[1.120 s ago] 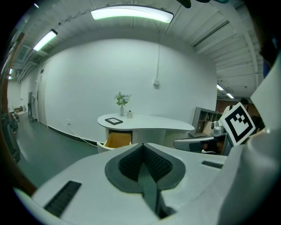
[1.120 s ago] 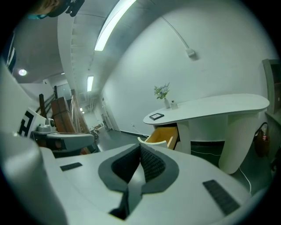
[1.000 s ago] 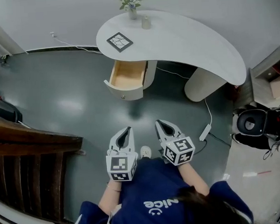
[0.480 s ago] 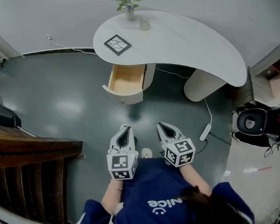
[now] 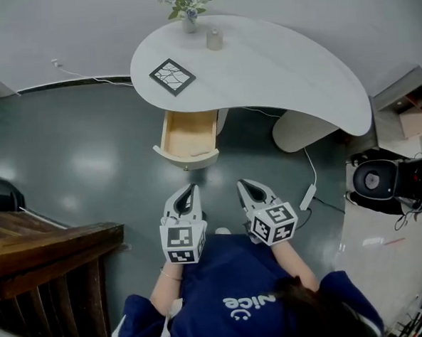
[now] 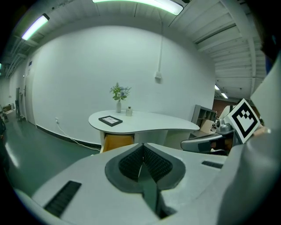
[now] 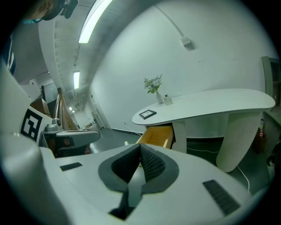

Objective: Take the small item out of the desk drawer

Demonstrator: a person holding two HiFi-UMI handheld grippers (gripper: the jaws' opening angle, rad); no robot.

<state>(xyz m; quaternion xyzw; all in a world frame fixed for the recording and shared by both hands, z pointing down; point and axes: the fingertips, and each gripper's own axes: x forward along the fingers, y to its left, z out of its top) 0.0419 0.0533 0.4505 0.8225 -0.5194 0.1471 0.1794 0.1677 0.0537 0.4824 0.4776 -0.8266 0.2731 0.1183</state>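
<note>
two tools are held low in the middle of the head view, side by side and well apart from the drawer (image 5: 190, 160). the left tool (image 5: 189, 192) is closed, its pads pressed together with nothing between them, and the same is seen for the right tool (image 5: 245, 188). the drawer is pulled out of the curved white surface (image 5: 276, 67) and lies straight above the left tool in the frame, so the left tool is judged the nearer one. the long axis of the drawer runs up and down in the frame, with its front turned toward the tools. its wooden inside is shown, but the small item cannot be made out there. a closer approach and an opened tool are judged necessary before any grasp. a framed picture (image 5: 172, 76), a small jar (image 5: 214, 38) and a vase with flowers (image 5: 186, 9) are placed at the upper left end of the surface. a dark floor (image 5: 74, 151), a white cable (image 5: 312, 172) at the right and wooden furniture (image 5: 52, 245) at the lower left are seen around.
</note>
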